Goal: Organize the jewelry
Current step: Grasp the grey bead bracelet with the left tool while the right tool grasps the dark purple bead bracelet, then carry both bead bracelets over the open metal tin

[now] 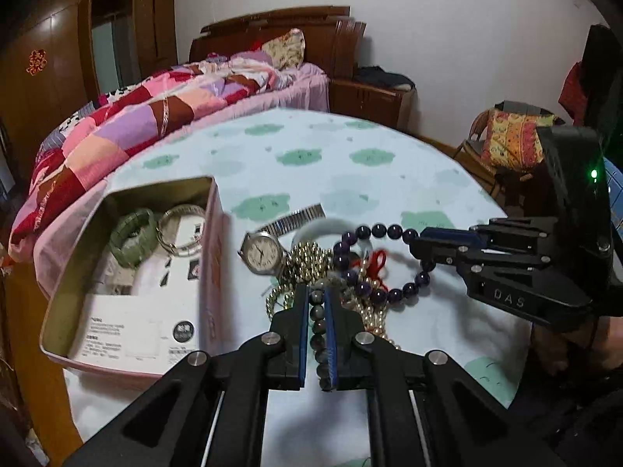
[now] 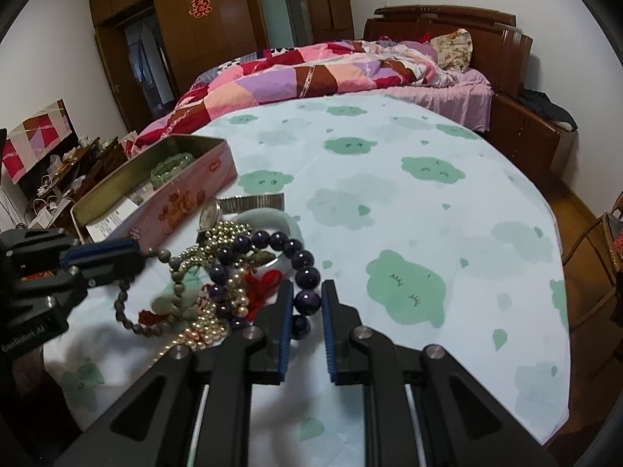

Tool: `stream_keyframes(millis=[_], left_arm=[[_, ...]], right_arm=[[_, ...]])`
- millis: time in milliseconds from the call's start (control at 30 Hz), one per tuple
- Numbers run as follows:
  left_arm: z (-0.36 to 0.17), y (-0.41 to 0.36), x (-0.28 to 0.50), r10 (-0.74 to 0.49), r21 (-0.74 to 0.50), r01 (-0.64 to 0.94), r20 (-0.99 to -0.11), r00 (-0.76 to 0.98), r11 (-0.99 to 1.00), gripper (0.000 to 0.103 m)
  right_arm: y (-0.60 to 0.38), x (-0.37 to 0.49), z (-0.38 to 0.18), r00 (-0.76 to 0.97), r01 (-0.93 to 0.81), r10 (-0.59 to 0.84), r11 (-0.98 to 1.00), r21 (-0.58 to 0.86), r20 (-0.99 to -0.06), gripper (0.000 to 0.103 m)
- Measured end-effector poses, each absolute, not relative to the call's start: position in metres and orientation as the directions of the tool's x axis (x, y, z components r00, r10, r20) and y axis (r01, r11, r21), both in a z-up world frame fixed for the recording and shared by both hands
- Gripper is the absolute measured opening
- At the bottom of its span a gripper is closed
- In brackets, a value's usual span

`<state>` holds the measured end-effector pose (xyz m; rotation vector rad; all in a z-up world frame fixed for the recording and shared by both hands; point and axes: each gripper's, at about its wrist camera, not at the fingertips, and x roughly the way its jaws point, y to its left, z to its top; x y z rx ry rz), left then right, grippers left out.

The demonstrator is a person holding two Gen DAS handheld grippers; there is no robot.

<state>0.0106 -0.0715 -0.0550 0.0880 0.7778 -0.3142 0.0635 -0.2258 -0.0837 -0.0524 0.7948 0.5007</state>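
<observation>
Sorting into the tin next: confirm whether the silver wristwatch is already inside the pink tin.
No: the silver wristwatch lies on the cloth beside the pink tin.

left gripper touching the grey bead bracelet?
Touching. The left wrist view shows the left gripper with both blue pads clamped on the grey bead bracelet, no gap either side.

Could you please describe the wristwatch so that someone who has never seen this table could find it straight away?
Start at the pink tin box on the cloud-print tablecloth. Just beside its long wall, at the edge of the tangled jewelry pile, lies the wristwatch. It alone has a round white dial and a flat metal strap; its neighbours are all beads.
</observation>
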Motion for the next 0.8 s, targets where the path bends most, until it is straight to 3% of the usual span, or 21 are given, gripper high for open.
stream_keyframes(millis=[800], left_arm=[[0.002, -0.012, 0.022, -0.196, -0.044, 0.21, -0.581, 0.79, 0.977, 0.007]], right_arm=[[-0.195, 0.062, -0.014, 0.672, -0.53, 0.477, 0.844, 0.082, -0.566, 0.016]])
